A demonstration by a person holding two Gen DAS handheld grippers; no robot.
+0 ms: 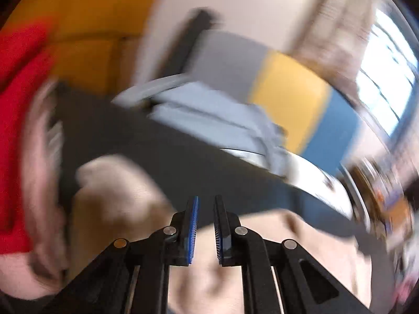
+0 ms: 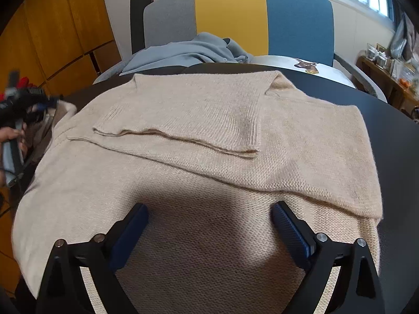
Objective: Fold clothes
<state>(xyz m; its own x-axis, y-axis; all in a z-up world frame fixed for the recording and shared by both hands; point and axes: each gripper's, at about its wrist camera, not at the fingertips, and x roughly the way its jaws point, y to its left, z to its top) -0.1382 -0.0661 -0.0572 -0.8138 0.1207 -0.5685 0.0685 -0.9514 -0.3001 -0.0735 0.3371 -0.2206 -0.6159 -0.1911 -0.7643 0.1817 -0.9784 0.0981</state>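
A beige knit sweater (image 2: pixel 209 162) lies spread on the dark round table (image 2: pixel 392 136), with one sleeve (image 2: pixel 183 115) folded across its chest. My right gripper (image 2: pixel 209 225) hovers over the sweater's near part, jaws wide open and nothing between them. The left wrist view is badly blurred. There my left gripper (image 1: pixel 207 204) has its blue pads almost together, a thin slit left, no cloth visible between the tips, and beige sweater (image 1: pixel 262 235) beneath it. In the right wrist view the left gripper (image 2: pixel 39 102) sits at the sweater's left edge, beside bunched beige cloth (image 2: pixel 65 110).
A grey, yellow and blue chair (image 2: pixel 230 18) stands behind the table with a blue-grey garment (image 2: pixel 188 52) on its seat. A white item with a deer sticker (image 2: pixel 288 62) lies at the table's far edge. Orange wooden cabinets (image 2: pixel 65 26) are on the left, a cluttered shelf (image 2: pixel 392 73) on the right.
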